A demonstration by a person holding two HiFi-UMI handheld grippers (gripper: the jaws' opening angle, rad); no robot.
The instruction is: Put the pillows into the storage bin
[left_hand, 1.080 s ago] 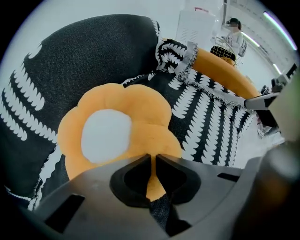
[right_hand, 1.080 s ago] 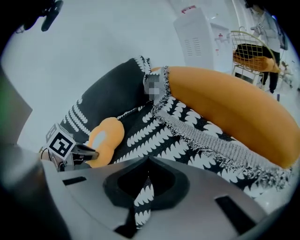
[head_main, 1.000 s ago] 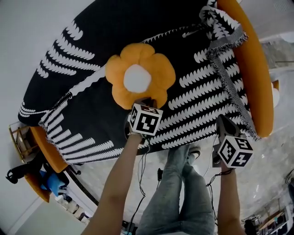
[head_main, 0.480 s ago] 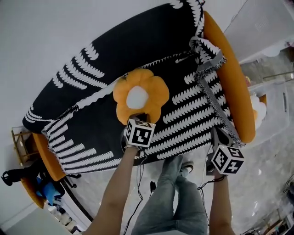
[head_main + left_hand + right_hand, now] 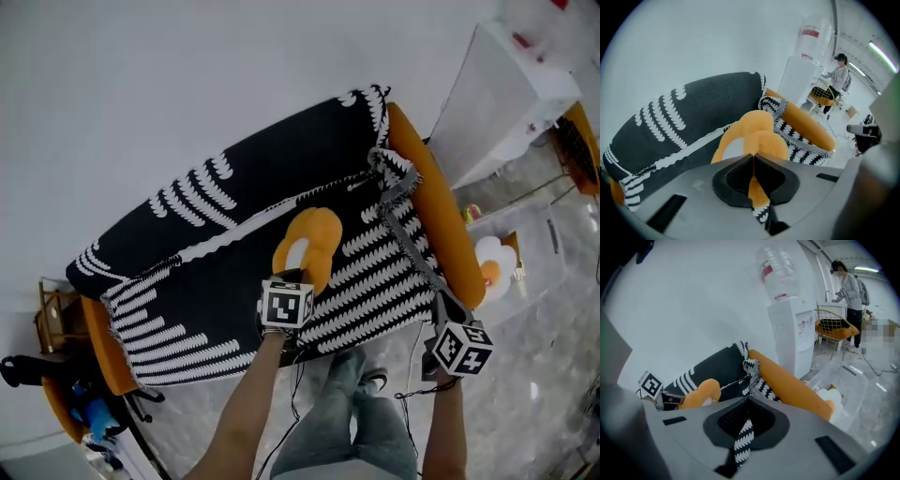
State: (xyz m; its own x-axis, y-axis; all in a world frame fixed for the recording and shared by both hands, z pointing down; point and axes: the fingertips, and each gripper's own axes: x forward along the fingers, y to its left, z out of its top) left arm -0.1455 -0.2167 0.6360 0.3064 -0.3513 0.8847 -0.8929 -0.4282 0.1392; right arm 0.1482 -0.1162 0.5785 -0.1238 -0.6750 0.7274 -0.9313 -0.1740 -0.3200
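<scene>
Orange flower pillow (image 5: 307,246) w/ white centre is up over the sofa (image 5: 101,349) seat, turned nearly edge-on to your head view. Can't tell if its far edge touches the seat. Your left gripper (image 5: 753,156) has it: jaws pinched tight on one petal at the pillow's near edge, the rest of the plush standing up beyond the tips. Your left forearm comes in from bottom centre.

Your right gripper (image 5: 748,400) is off to the right, over the sofa's front corner & apart from the pillow. Its jaws are closed tip to tip, w/ only b/w pattern showing thru the slit below the tips.

That pattern is the throw (image 5: 234,187): black w/ rows of white marks, spread over seat & back, fringe edge bunched along the armrest (image 5: 441,225) on the right.

Storage bin (image 5: 551,246), clear plastic, sits on the floor (image 5: 553,375) just past that armrest. A second pillow (image 5: 491,262), white w/ orange middle, lies in it at the sofa end. So the armrest is between the flower pillow & the bin.

Beyond the bin: white water dispenser (image 5: 793,333) w/ bottle on top, by the wall. Further right, a wire chair (image 5: 832,326) w/ orange cushion & a person (image 5: 851,289) standing beside it.
</scene>
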